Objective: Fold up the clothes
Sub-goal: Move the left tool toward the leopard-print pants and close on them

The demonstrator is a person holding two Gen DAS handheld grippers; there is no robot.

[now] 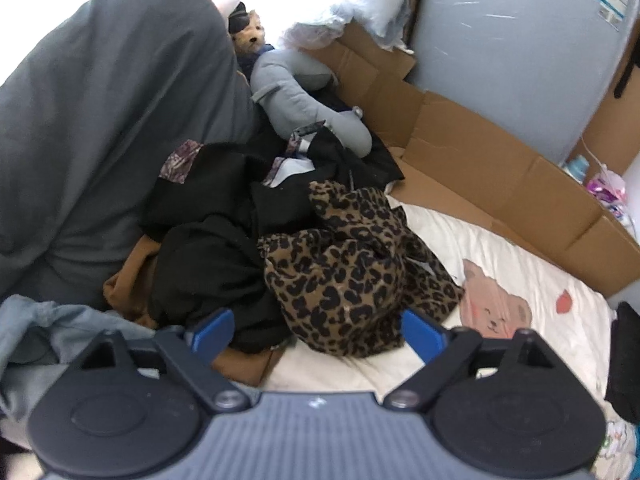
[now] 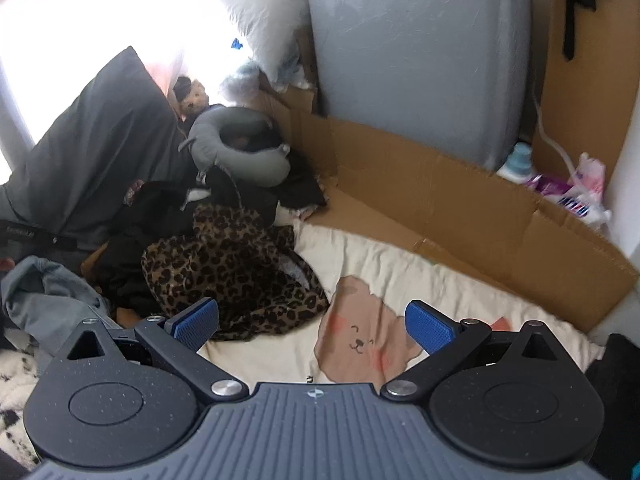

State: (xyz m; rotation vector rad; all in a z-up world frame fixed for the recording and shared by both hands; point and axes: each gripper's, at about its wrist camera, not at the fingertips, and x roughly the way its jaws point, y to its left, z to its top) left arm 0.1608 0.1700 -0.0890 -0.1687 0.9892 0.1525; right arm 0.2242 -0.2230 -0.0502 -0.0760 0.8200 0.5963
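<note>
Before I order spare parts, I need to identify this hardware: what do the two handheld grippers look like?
The left gripper and right gripper look identical: black rounded pivot housings, black link arms with silver pins, a ribbed grey-blue centre body with a small white mark, and blue textured fingertips. No cables or sleeves show.

Bare sheet (image 2: 400, 276) between clothes pile (image 2: 224, 256) and cardboard (image 2: 440, 200).

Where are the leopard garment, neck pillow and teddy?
leopard garment (image 1: 344, 280): left wrist view, middle of the bunched print.
neck pillow (image 2: 248, 160): right wrist view, front curve.
teddy (image 1: 253, 36): left wrist view, face.
</note>
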